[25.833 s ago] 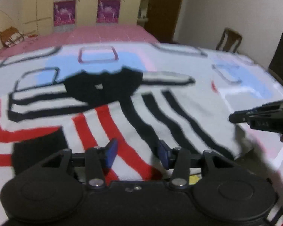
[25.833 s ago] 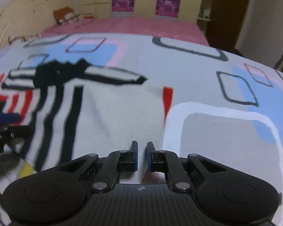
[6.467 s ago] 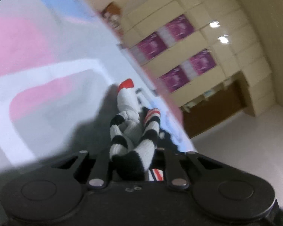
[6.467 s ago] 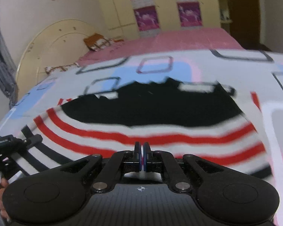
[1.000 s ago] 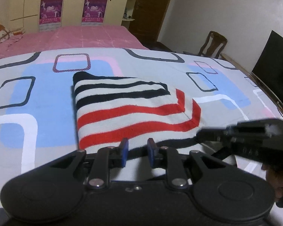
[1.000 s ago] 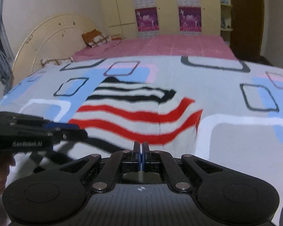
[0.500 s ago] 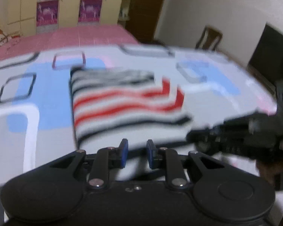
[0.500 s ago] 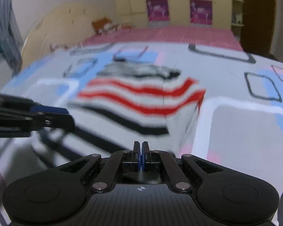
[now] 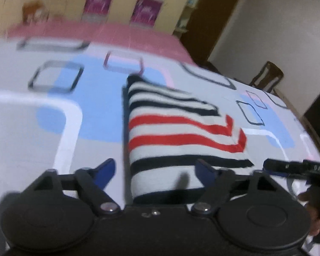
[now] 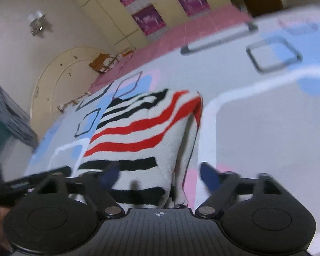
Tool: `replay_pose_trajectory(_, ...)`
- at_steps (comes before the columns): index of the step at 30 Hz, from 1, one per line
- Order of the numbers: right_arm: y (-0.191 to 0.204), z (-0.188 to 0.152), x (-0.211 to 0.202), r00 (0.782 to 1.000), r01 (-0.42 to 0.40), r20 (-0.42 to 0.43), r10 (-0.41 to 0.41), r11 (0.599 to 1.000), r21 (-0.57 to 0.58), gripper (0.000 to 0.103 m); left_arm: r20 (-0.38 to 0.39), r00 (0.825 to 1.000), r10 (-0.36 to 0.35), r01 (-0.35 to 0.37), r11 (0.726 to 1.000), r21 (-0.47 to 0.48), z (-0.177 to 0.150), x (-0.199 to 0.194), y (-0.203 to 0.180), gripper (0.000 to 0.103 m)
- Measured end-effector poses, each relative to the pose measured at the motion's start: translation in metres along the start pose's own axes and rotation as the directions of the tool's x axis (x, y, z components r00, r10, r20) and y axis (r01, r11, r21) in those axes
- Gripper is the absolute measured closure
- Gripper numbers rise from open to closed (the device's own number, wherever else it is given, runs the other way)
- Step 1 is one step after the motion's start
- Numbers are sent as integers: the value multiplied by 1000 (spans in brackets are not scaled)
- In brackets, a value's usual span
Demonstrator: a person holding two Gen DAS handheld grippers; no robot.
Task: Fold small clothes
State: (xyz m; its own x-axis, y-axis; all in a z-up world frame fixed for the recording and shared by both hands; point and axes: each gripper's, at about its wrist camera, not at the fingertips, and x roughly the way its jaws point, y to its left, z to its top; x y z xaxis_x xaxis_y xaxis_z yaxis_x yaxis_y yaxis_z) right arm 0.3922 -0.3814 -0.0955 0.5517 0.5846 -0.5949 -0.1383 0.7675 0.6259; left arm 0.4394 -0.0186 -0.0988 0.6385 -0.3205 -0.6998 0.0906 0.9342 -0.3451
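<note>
A small sweater (image 9: 177,132) with black, red and white stripes lies folded into a rectangle on the patterned bedsheet (image 9: 53,128). My left gripper (image 9: 157,168) hovers over the sweater's near left edge, its jaws opening, blue pads wide apart and pressing on nothing. In the right wrist view the folded sweater (image 10: 138,132) shows its near right corner under my right gripper (image 10: 160,175), whose jaws are also opening and hold nothing. The right gripper (image 9: 296,167) pokes in from the right of the left wrist view; the left gripper (image 10: 32,181) shows at the lower left of the right wrist view.
A pink bed cover (image 9: 117,34) lies beyond the sheet, with cream wardrobe doors (image 10: 160,6) behind it. A wooden chair (image 9: 266,79) and a dark door (image 9: 213,17) stand at the right. A rounded headboard (image 10: 59,79) stands at the left.
Both grippers went from shut or nearly shut to wide apart. Both views have rolled and shifted, and the folded sweater now lies closer under each gripper.
</note>
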Motion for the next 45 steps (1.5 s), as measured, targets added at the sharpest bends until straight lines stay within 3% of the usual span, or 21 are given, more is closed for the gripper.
replay_pose_trajectory(2, -17, 7, 10, 997, -64, -30, 67, 993, 103, 32, -42, 999, -33, 30, 998, -63, 2, 12, 13, 23)
replay_pose_trajectory(4, -34, 12, 26, 992, -92, -69, 106, 979, 183, 32, -59, 996, -63, 56, 992, -113, 3, 20, 23, 14)
replay_pose_trajectory(9, -51, 24, 43, 979, -144, -102, 177, 953, 265, 32, -85, 992, -94, 79, 983, -163, 7, 32, 32, 13)
replay_pose_trajectory(11, -46, 30, 49, 977, -145, -120, 177, 960, 239, 32, -100, 989, -106, 88, 982, -164, 9, 39, 33, 16)
replay_pose_trajectory(15, -33, 39, 61, 974, -142, -147, 170, 973, 183, 32, -116, 981, -156, 133, 974, -183, 18, 55, 32, 36)
replay_pose_trajectory(17, -28, 40, 67, 975, -140, -150, 165, 977, 163, 32, -121, 978, -167, 142, 970, -196, 21, 62, 31, 39)
replay_pose_trajectory(18, -24, 40, 69, 976, -133, -153, 155, 981, 144, 33, -121, 980, -161, 137, 973, -187, 23, 64, 30, 41)
replay_pose_trajectory(19, -20, 40, 70, 978, -117, -157, 135, 986, 115, 45, -120, 981, -153, 132, 977, -169, 24, 65, 27, 45)
replay_pose_trajectory(21, -9, 39, 71, 985, -53, -163, 56, 998, 24, 56, -115, 986, -123, 110, 988, -113, 26, 63, 17, 51)
replay_pose_trajectory(25, 10, 34, 62, 991, 4, -131, -14, 997, -75, 66, -91, 995, -33, 39, 998, 57, 29, 51, -11, 61)
replay_pose_trajectory(29, 29, 25, 51, 994, 53, -86, -65, 989, -142, 69, -56, 998, -17, 26, 986, 164, 32, 37, -25, 65)
replay_pose_trajectory(34, 59, 17, 41, 994, 96, -36, -105, 976, -196, 69, -26, 999, -38, 42, 975, 216, 35, 18, -21, 66)
replay_pose_trajectory(38, 88, 8, 37, 993, 108, -11, -114, 967, -229, 69, -2, 999, -54, 53, 974, 221, 40, -6, 0, 66)
replay_pose_trajectory(45, 160, -10, 71, 995, 85, -18, -93, 958, -275, 69, 21, 999, -34, 30, 980, 195, 45, -48, 63, 66)
